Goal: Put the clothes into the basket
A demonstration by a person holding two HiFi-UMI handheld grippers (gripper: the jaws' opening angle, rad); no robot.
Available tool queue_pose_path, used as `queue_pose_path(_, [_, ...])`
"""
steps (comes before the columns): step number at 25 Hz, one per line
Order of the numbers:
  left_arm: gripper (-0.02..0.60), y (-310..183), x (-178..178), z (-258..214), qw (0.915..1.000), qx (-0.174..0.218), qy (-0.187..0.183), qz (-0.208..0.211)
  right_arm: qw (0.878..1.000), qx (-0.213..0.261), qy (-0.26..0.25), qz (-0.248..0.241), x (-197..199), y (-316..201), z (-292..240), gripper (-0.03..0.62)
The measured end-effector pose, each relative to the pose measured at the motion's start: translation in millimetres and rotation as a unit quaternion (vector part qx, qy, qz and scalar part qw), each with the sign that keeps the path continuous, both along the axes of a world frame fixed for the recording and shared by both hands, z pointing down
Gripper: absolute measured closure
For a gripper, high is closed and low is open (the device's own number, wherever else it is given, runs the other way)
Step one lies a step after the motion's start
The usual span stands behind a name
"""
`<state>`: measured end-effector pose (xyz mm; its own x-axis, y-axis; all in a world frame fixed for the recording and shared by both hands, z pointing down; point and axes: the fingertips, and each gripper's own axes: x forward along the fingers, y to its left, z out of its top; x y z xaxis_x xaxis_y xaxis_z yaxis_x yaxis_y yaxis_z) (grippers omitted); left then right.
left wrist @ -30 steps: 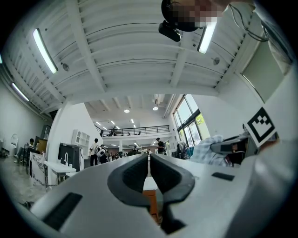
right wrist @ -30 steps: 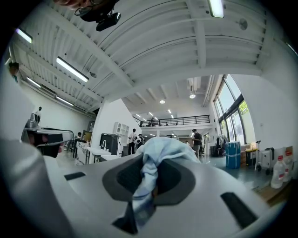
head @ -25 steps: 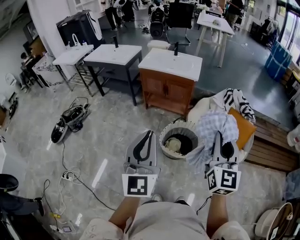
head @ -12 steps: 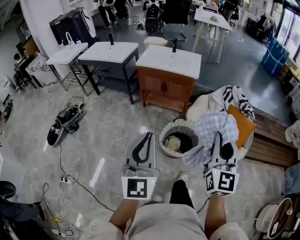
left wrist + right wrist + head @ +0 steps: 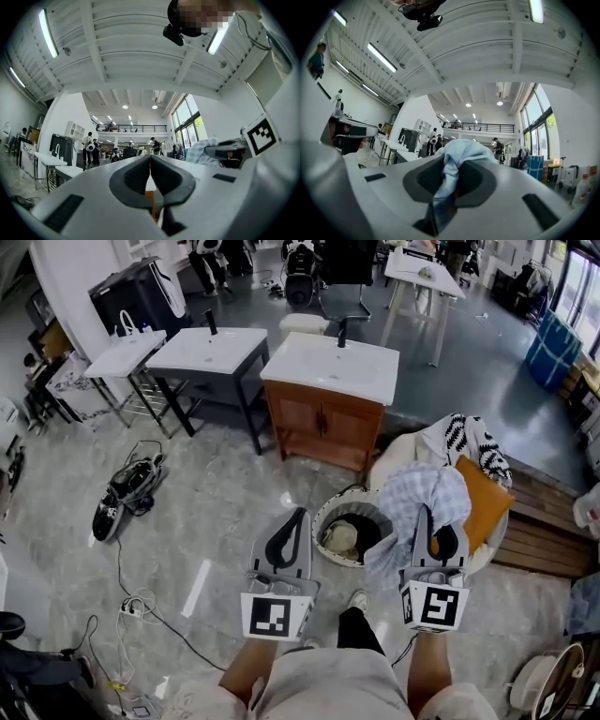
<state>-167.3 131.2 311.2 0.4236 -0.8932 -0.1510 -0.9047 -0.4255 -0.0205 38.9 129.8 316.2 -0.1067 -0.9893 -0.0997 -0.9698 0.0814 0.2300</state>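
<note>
My right gripper (image 5: 428, 514) is shut on a light blue checked garment (image 5: 412, 507) that drapes over its tip and hangs down its left side, just right of the round woven basket (image 5: 323, 512) on the floor. In the right gripper view the garment (image 5: 457, 161) is pinched between the jaws of the right gripper (image 5: 451, 180). The basket holds dark and pale clothes (image 5: 342, 537). My left gripper (image 5: 298, 517) is shut and empty, its tip at the basket's left rim. The left gripper view shows the left gripper (image 5: 150, 164) with its jaws touching.
A beanbag (image 5: 403, 460) behind the basket carries a patterned cloth (image 5: 473, 442) and an orange cushion (image 5: 483, 498). A wooden vanity with a white sink (image 5: 328, 395) stands beyond. A vacuum cleaner (image 5: 122, 493) and cables (image 5: 141, 601) lie on the floor at left. A wooden platform (image 5: 548, 526) is at right.
Both grippers have moved forward toward the basket, the right one carrying the checked garment. A foot has stepped forward between my arms.
</note>
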Motion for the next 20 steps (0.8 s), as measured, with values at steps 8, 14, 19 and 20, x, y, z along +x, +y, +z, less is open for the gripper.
queue_pose_path(8, [0.574, -68, 54, -12, 0.9998, 0.007, 0.008, -0.015, 0.999, 0.022, 0.007, -0.029, 40, -63, -14, 0.551])
queue_pose_path(14, [0.574, -118, 105, -20, 0.9994, 0.013, 0.011, -0.031, 0.998, 0.036, -0.024, -0.055, 85, -111, -19, 0.551])
queue_pose_path(19, [0.574, -158, 140, -20, 0.9988, 0.013, 0.003, -0.047, 0.996, 0.037, -0.016, -0.076, 112, -150, -19, 0.550])
queue_pose_path(20, [0.574, -165, 145, -19, 0.9986, 0.014, -0.003, -0.051, 0.996, 0.036, -0.009, -0.082, 114, -157, -17, 0.549])
